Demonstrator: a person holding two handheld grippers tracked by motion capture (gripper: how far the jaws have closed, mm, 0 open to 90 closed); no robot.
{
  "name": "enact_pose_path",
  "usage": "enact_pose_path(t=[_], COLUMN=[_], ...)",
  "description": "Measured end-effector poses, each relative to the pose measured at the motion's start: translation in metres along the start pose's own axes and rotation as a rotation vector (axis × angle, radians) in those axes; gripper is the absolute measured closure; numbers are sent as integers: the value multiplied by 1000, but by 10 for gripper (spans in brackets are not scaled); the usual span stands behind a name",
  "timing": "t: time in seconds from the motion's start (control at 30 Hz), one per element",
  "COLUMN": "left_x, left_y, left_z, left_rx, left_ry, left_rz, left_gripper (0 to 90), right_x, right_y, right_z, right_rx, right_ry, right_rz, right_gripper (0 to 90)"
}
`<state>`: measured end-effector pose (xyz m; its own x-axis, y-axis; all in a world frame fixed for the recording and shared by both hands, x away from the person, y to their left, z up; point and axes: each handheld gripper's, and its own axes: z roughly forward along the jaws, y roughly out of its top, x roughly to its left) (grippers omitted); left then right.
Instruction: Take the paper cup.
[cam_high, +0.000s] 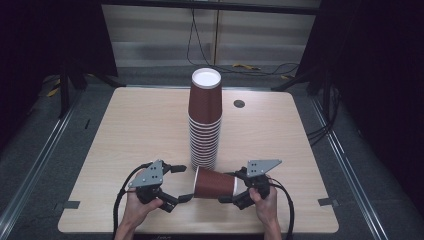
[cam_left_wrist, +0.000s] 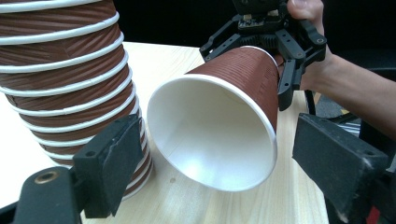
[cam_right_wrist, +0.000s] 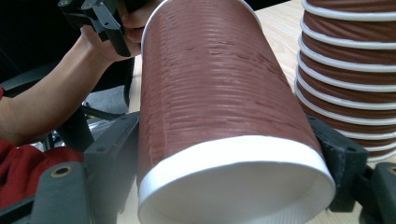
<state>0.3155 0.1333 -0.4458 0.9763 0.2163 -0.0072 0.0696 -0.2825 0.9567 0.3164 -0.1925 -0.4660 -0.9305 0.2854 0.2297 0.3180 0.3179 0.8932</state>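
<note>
right gripper (cam_high: 231, 192) at the lower middle of the high view has its pads (cam_right_wrist: 116, 154) clamped on the base end of a single brown paper cup (cam_high: 214, 182) — the cup lies on its side in the air, mouth turned to the left of the frame. in the left gripper view that white mouth faces straight in, and the left gripper (cam_high: 184, 183) has its fingers (cam_left_wrist: 114, 158) spread wide, one either side of the rim, touching nothing that i can see.

risk, as i read it — a paper wall pinched near its base can buckle or swivel in the pads, and if the left jaws close on the thin rim it may crumple. the bigger worry is the tall stack of nested cups (cam_high: 204, 120) just beside the held cup, at centre frame; a sideways swing of either gripper could clip its bottom rings and topple it.

room: the wooden table (cam_high: 130, 130) is bare to the left and right of the stack. the near edge sits close under both hands, so pulling back has little margin.
</note>
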Motion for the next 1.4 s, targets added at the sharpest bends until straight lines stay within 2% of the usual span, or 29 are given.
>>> enact_pose_path(t=[0.1, 0.4, 0.53, 0.67, 0.73, 0.83, 0.97, 1.0, 1.03, 1.17, 1.4], left_x=[0, -1, -1, 0, 0, 0, 2, 2, 3, 4, 3], left_y=[-2, -8, -9, -9, -9, -9, -11, -11, -12, -12, -9], left_z=[-1, 2, 3, 4, 6, 8, 13, 15, 17, 23, 28], left_rx=[-23, -40, -50, -67, -83, -76, -87, -81, -84, -60, -57], left_ry=[-14, -3, -6, -10, -28, -29, -52, -43, -60, -56, -64], left_rz=[-8, -23, -30, -34, -45, -45, -58, -51, -56, -60, -55], left_gripper=[155, 154, 153, 153, 153, 153, 146, 136, 112, 33, 15], right_x=[0, 2, 3, 3, 4, 5, 5, 5, 6, 6, 7], right_y=[-2, -4, -6, -7, -8, -9, -9, -9, -9, -8, -7], right_z=[1, 6, 7, 7, 7, 7, 9, 10, 10, 11, 13], right_rx=[-10, -73, -125, -136, -149, -169, -171, -172, -171, -167, -156], right_ry=[5, 24, 32, 29, 26, 34, 41, 44, 43, 46, 57], right_rz=[2, -11, -16, -14, -19, -24, -31, -34, -35, -40, -47], right_gripper=[211, 210, 210, 210, 210, 210, 210, 210, 210, 210, 210])
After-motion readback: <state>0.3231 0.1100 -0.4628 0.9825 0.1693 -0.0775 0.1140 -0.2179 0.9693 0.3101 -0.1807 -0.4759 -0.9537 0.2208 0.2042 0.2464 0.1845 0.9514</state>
